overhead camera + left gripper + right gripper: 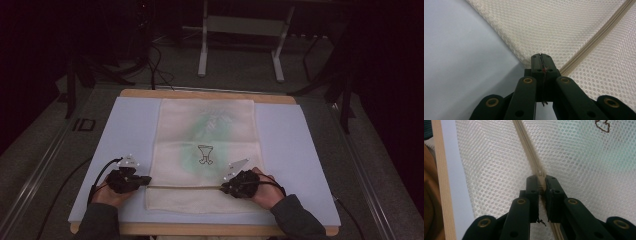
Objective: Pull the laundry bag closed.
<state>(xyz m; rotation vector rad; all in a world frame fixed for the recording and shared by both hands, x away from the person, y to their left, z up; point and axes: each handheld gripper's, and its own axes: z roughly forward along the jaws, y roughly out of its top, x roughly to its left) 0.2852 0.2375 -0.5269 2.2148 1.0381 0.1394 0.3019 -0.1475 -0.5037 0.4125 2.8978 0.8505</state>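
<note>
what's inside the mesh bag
Through the mesh bag shows a pale green shape with a dark outlined drawing over it. The weave blurs it, so what the green thing is cannot be told.

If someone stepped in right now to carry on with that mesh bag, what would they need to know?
Left claw: shut, pinching the mesh bag at its left edge, at the end of the zipper.
Right claw: shut on the zipper pull, towards the bag's right side.
The bag lies flat on the white mat, zipper line near the person's edge.
Done: both grips are set.
Left: probably sliding the pull along the zipper while the left claw holds the bag steady.
</note>
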